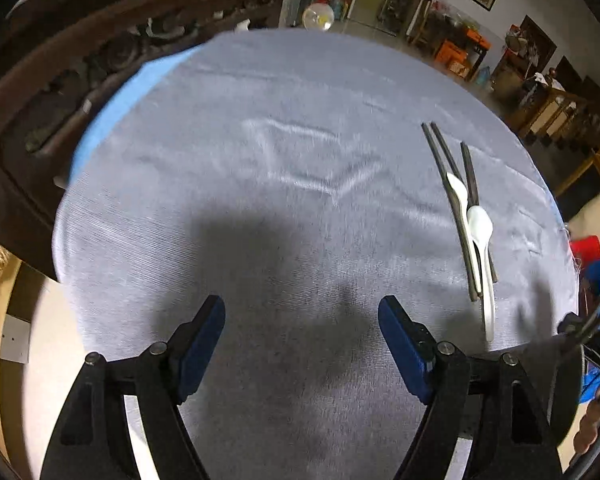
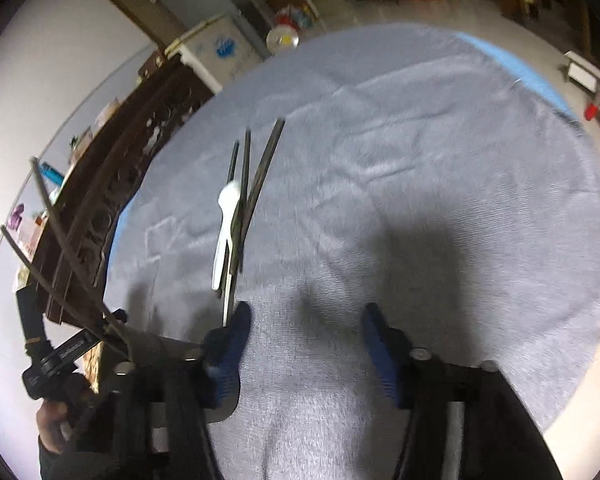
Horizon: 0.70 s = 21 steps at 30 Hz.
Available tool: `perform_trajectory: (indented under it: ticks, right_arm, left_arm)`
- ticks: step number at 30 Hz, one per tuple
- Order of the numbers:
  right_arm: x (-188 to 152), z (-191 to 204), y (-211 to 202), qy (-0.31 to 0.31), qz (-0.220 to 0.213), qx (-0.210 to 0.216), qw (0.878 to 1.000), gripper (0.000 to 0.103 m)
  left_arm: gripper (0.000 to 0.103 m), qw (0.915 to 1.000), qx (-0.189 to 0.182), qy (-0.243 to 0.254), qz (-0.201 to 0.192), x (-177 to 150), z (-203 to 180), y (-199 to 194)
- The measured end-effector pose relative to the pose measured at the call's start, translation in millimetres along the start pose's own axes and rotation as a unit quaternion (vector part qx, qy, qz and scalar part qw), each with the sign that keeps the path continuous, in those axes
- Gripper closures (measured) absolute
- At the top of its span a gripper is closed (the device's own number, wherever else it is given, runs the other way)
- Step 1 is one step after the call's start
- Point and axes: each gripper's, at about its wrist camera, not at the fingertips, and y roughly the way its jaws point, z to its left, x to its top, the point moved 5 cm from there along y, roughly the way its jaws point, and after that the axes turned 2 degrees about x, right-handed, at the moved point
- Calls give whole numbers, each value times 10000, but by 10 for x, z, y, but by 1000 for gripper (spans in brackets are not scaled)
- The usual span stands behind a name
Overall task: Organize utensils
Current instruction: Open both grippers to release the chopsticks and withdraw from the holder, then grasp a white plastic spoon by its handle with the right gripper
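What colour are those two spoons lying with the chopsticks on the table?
The spoons are white, lying among dark chopsticks. They show best in the left wrist view.

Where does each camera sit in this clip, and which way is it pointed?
Left wrist: on the left gripper, facing forward and down over the grey cloth; its open blue-padded fingers show, utensil pile at its right.
Right wrist: on the right gripper, facing the same cloth; open fingers show, plus a hand at lower left.
Shared: both see the chopsticks and white spoons bundled together.
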Motion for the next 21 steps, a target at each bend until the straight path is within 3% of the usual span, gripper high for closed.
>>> perform_trajectory:
  ticks: [10, 15, 21]
  right_arm:
    - [540, 428, 704, -192, 768, 922, 9926, 64]
    - [755, 506, 1085, -92, 1080, 970, 9894, 67]
    - [814, 564, 1248, -90, 1226, 999, 9874, 71]
  left_arm:
    - [24, 9988, -307, 202, 338, 286, -219, 269]
    - [24, 9976, -387, 356, 460, 446, -336, 393]
    - [24, 9971, -489, 309, 504, 613, -416, 511]
